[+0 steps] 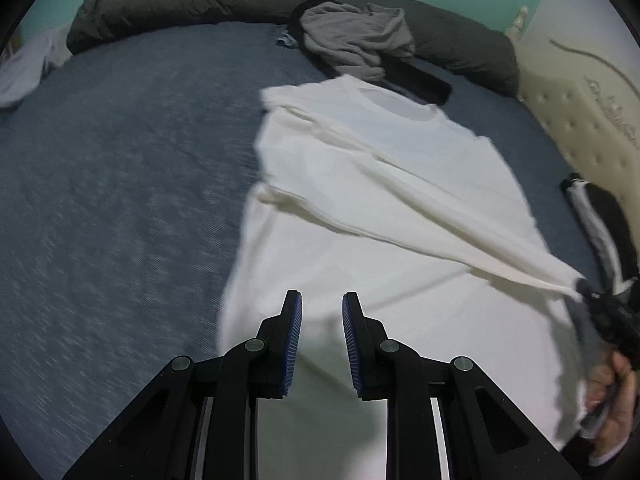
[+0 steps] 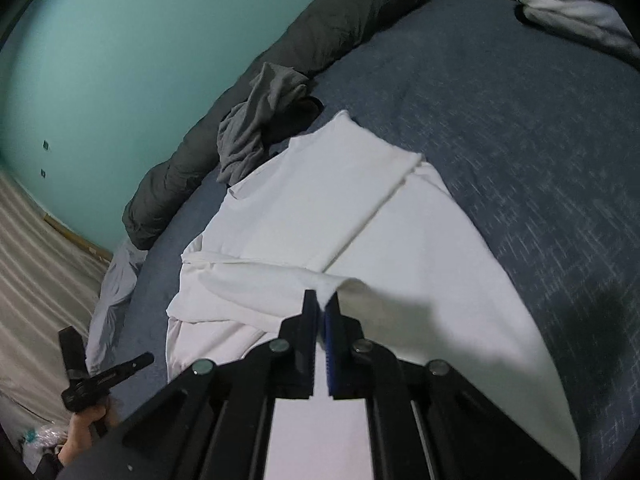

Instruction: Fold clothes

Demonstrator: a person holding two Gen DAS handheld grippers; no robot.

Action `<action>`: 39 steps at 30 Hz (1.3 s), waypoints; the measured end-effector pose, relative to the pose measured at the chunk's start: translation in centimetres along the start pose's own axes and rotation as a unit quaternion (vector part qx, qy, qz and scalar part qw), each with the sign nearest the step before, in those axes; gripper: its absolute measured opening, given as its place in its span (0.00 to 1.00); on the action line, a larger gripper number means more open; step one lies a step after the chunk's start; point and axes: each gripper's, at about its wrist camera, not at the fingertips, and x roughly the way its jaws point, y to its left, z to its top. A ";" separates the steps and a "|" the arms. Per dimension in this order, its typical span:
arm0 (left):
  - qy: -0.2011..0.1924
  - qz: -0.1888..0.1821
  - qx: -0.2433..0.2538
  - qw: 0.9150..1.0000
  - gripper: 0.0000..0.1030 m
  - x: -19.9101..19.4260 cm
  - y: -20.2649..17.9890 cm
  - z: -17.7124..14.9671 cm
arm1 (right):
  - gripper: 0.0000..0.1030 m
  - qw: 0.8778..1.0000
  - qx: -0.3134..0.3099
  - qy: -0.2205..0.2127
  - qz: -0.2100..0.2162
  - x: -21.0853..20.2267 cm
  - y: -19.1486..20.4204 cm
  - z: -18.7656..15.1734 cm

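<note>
- Your right gripper (image 2: 322,312) has its fingers pinched tight on a fold of the white T-shirt (image 1: 380,184) (the cloth lifts up to the pads like a little tent).
- Your left gripper (image 1: 322,312) has its fingers a little way apart with nothing between them; it hangs over the bottom part of the shirt.
- In your left view, the shirt lies on the blue bed cover (image 1: 120,200) with its neck hole at 12 o'clock and its bottom edge at 6 o'clock. One sleeve is folded in across the chest, and a long pulled fold runs out to 4 o'clock, where the right gripper holds it.
- No box or basket shows in either view (the clothes just lie on the bed).
- A crumpled grey garment (image 1: 356,40) sits just past the collar at 12 o'clock, on top of something black.
- A dark rolled blanket (image 1: 180,4) runs along the far edge of the bed, against the green wall (image 2: 100,60).
- A black and white garment (image 1: 600,224) lies at 3 o'clock, by the cream padded headboard (image 1: 580,112).
- From 7 to 10 o'clock in your left view the bed cover is bare, so there is open room there.
- Your hand (image 1: 612,392) shows at 4 o'clock, at the shirt's edge.
</note>
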 end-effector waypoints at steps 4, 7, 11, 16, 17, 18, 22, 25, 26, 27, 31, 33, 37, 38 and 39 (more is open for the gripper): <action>0.004 0.044 0.022 0.999 0.22 1.5 1.2 1.9 | 0.03 0.999 0.028 0.015 0.002 1.3 -1.4 -0.4; 0.005 0.072 0.044 0.996 0.22 3.0 1.5 3.4 | 0.03 1.000 0.023 0.014 0.004 1.5 -1.3 -0.1; 0.013 0.094 0.081 0.992 0.22 5.5 1.0 4.6 | 0.03 0.999 0.030 0.014 0.014 1.7 -1.5 0.3; 0.011 0.123 0.115 0.986 0.22 7.6 0.5 4.9 | 0.03 0.999 0.031 0.017 0.017 2.1 -1.6 0.4; 0.006 0.129 0.116 0.985 0.22 7.8 0.6 5.0 | 0.03 0.999 0.030 0.018 0.018 2.2 -1.5 0.5; 0.002 0.128 0.113 0.985 0.22 8.0 0.7 5.1 | 0.03 0.999 0.028 0.019 0.019 2.3 -1.5 0.4; 0.007 0.126 0.130 0.983 0.07 8.7 0.4 5.3 | 0.03 0.999 0.023 0.024 0.021 2.5 -1.3 0.4; -0.004 0.131 0.148 0.980 0.03 8.1 0.0 5.1 | 0.03 0.999 0.026 0.019 0.025 2.1 -1.2 0.6; -0.009 0.130 0.149 0.980 0.03 7.6 0.1 5.1 | 0.03 0.999 0.027 0.016 0.026 1.8 -1.2 0.7; -0.014 0.127 0.147 0.981 0.03 7.0 0.3 5.2 | 0.03 0.999 0.028 0.013 0.027 1.5 -1.2 0.8; -0.022 0.110 0.136 0.984 0.03 5.3 1.7 5.4 | 0.03 0.999 0.031 0.008 0.028 0.4 -1.1 0.9; -0.017 0.103 0.130 0.986 0.03 5.1 2.3 5.3 | 0.03 0.999 0.032 0.012 0.025 0.1 -1.1 0.9; -0.007 0.084 0.096 0.992 0.03 6.0 3.5 5.2 | 0.03 0.999 0.048 0.021 0.001 -0.1 -2.2 0.4; -0.004 0.080 0.087 0.993 0.03 6.3 3.7 5.1 | 0.03 0.998 0.052 0.023 -0.007 -0.2 -2.6 0.2; -0.001 0.076 0.078 0.994 0.03 6.5 3.9 5.0 | 0.03 0.998 0.054 0.027 -0.014 -0.1 -3.0 -0.1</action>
